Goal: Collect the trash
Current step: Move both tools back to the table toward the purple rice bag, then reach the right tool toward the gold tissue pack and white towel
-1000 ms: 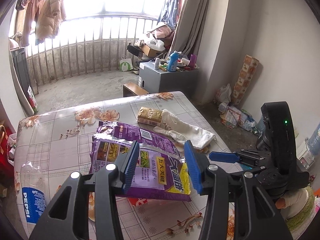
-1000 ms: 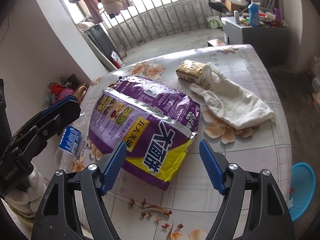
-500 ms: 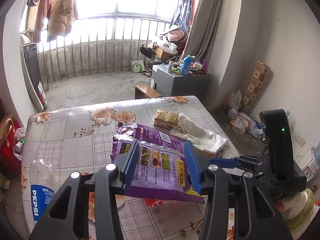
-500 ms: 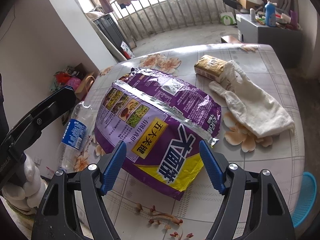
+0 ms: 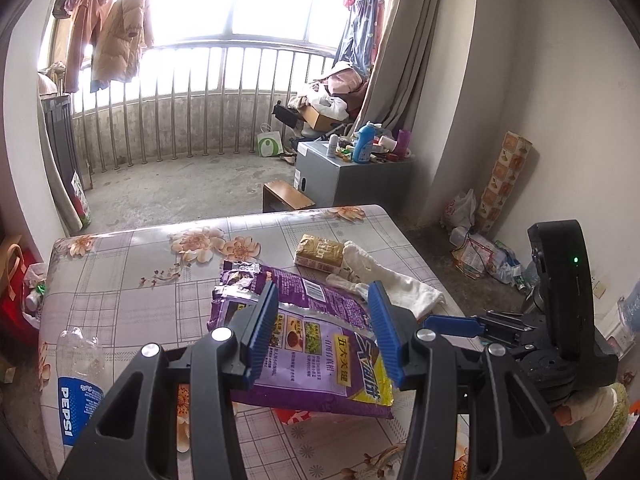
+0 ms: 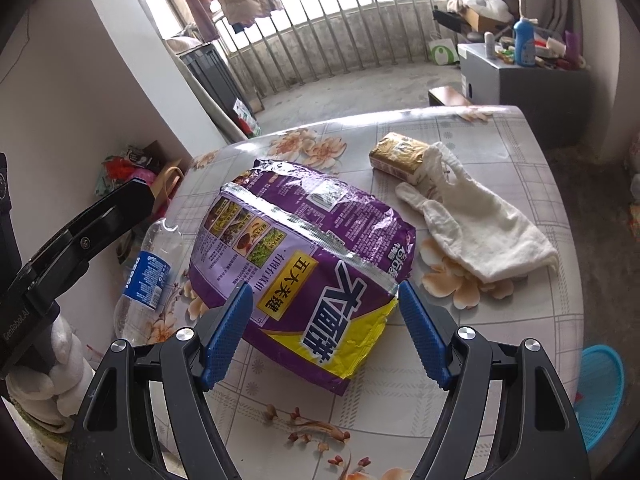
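Both grippers hover over the counter (image 6: 500,340) and neither has hold of anything. The right gripper (image 6: 325,330) has its jaws spread wide, framing the near yellow corner of the purple bag (image 6: 304,248) without touching it. The left gripper (image 5: 323,334) is about half open, poised above the same bag from the other side, pads clear of the foil as far as its own view shows.

The bag lies flat in the middle of the counter, torn end pointing away towards the balcony. Just beside it on the left lies an empty plastic bottle (image 6: 146,276); beyond it a small gold packet (image 6: 398,154) sits touching a white cloth glove (image 6: 476,220). A blue basket (image 6: 600,392) waits on the floor past the counter's right edge, probably where all this ends up.

Now the risks. That bag is broad, floppy and slick; a pinch on one thin corner could slip, or the bag could fold and sag and drag across the counter. With the torn mouth open, tipping it the wrong way may spill whatever is left inside. A low sweep from the left could nudge the bottle, which looks ready to roll off the edge. And two grippers closing on one bag could knock into each other.
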### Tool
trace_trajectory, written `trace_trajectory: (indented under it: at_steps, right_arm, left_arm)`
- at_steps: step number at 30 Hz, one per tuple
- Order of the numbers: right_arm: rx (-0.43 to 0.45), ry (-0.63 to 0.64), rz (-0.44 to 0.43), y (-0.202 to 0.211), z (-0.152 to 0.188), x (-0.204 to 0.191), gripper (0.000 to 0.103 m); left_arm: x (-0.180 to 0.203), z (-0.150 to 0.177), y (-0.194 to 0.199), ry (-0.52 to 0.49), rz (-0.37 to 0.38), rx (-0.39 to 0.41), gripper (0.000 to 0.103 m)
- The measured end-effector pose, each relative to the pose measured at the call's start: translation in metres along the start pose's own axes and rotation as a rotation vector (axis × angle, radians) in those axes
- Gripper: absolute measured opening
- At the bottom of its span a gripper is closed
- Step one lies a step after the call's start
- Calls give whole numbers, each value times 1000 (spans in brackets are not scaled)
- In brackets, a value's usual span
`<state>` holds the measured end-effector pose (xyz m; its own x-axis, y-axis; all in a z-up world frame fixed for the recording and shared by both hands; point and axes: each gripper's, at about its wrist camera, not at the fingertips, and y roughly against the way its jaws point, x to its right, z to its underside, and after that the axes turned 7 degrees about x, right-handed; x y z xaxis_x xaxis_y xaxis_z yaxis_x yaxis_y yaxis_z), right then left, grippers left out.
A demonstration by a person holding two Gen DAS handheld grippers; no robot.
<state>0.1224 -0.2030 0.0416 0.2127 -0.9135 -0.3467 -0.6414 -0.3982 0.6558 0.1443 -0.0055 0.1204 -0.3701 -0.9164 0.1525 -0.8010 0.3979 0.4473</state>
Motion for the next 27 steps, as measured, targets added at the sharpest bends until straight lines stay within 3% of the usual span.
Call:
trace_trajectory:
  at_steps: [16,27]
  right_arm:
    - [15,47,48,5,-18,23,72]
    - [-53,67,97,-29,-40,78,72]
  left_arm:
    - [16,-5,-18,-17,38,6,45]
    - [15,10,-62,-13,53,-83,27]
